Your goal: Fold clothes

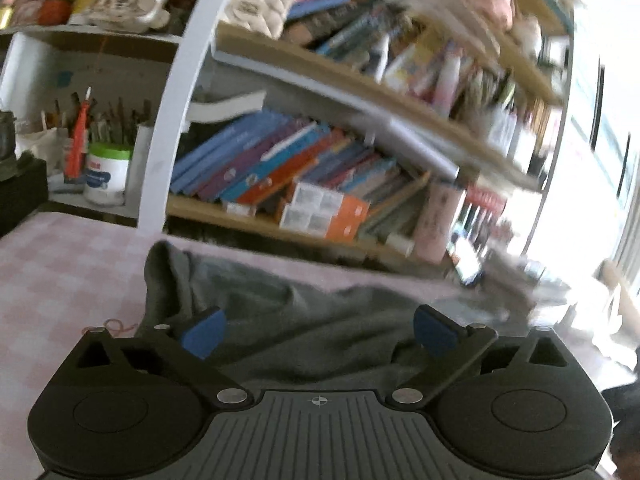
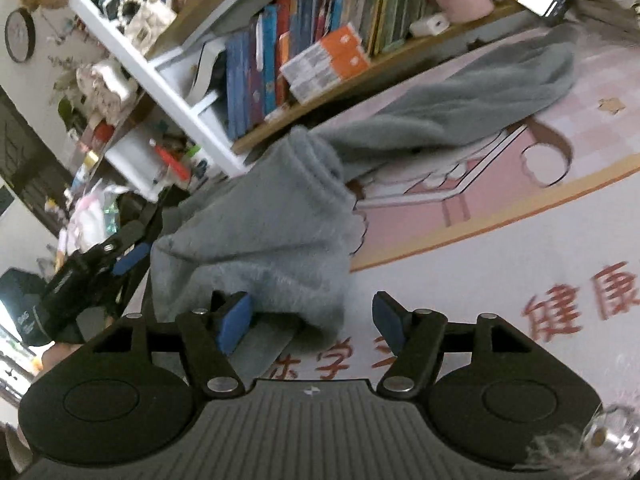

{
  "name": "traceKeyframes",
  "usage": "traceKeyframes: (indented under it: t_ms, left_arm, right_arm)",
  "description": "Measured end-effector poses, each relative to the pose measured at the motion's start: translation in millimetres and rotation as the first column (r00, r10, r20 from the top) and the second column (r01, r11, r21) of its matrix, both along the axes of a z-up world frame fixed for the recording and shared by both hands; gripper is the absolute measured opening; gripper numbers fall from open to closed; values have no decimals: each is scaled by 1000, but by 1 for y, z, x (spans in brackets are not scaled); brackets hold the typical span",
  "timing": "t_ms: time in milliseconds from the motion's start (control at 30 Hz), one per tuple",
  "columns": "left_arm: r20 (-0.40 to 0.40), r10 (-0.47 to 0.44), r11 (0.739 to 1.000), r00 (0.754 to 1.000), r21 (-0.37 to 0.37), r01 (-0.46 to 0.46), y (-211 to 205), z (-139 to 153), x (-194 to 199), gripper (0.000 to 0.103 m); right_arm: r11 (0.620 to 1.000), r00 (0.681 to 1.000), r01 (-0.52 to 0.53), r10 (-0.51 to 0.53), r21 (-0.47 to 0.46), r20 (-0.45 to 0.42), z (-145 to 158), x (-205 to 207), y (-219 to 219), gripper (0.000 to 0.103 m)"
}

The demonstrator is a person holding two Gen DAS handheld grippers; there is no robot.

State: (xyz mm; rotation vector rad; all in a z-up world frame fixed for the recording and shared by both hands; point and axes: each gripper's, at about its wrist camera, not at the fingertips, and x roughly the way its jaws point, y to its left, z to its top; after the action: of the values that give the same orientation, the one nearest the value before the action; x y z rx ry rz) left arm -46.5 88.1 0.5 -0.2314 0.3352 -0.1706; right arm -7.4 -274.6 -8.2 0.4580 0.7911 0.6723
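Left hand-held gripper is spread wide, nothing clasped, over the crumpled grey fleece garment. Right hand-held gripper is parted; garment stretched diagonally across the pink-patterned desk.

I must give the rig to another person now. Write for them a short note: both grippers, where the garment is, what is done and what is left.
Left gripper: jaws wide open, nothing between them, just above the grey fleece garment.
Right gripper: jaws open and not pressing; a fold of the garment lies against the left blue pad.
Garment: on the pink printed table mat in front of the bookshelf, bunched, one long part stretched toward the shelf.
Done: no neat fold is visible.
Left: spread it flat, then fold it.
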Motion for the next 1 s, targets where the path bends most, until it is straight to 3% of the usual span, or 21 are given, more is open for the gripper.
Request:
traceKeyframes:
  t_ms: [33, 67, 133, 167, 300, 367, 433, 500, 533, 567, 633, 733, 767, 800, 1000]
  left_arm:
    - [-17, 1, 1000, 1000, 25, 0, -4, -2, 1, 102]
    - [-32, 1, 999, 999, 46, 0, -8, -4, 2, 101]
    - [-64, 1, 996, 998, 86, 4, -14, -8, 5, 102]
    - [-82, 3, 994, 997, 105, 5, -17, -11, 7, 102]
    - [-161, 31, 986, 986, 167, -3, -23, -20, 17, 102]
    - [-174, 45, 985, 984, 175, -14, -22, -22, 18, 102]
    - [-180, 60, 984, 982, 177, -28, -20, -22, 18, 102]
    - [-186, 75, 983, 980, 179, -41, -18, -23, 19, 102]
    - [-187, 83, 983, 979, 178, -50, -17, -23, 19, 102]
    - [-186, 92, 983, 978, 173, -60, -16, -22, 19, 102]
    - [-182, 101, 985, 978, 158, -73, -13, -21, 19, 102]
    - [-176, 109, 986, 978, 140, -84, -11, -19, 19, 102]
    - [-176, 111, 987, 978, 139, -87, -11, -18, 19, 102]
    - [-176, 112, 986, 978, 139, -88, -11, -18, 20, 102]
    - [-180, 117, 984, 977, 153, -89, -13, -18, 21, 102]
  right_arm:
    - [1000, 1000, -8, 8, 2, -8, -2, 0, 3, 55]
    - [1000, 1000, -15, 15, 11, -14, -4, 0, 4, 37]
    - [1000, 1000, -8, 8, 11, -7, -6, 0, 6, 20]
    - [1000, 1000, 1, -1, 2, 17, -2, -2, 6, 5]
    - [995, 972, 94, -85, -30, 217, 34, -18, -6, 5]
    - [984, 920, 165, -129, -67, 370, 59, -32, -12, 5]
    - [966, 843, 241, -162, -91, 512, 83, -47, -18, 5]
    - [950, 775, 298, -185, -92, 604, 101, -59, -25, 5]
    - [943, 760, 317, -187, -104, 622, 106, -61, -29, 5]
    - [936, 762, 329, -185, -124, 620, 107, -59, -33, 6]
    - [922, 810, 345, -198, -174, 552, 97, -49, -41, 10]
    - [903, 882, 354, -236, -243, 407, 74, -31, -54, 24]
    - [898, 893, 364, -261, -248, 367, 65, -27, -60, 36]
    - [899, 895, 371, -280, -233, 346, 58, -26, -66, 47]
    - [899, 872, 396, -303, -189, 386, 60, -28, -71, 51]
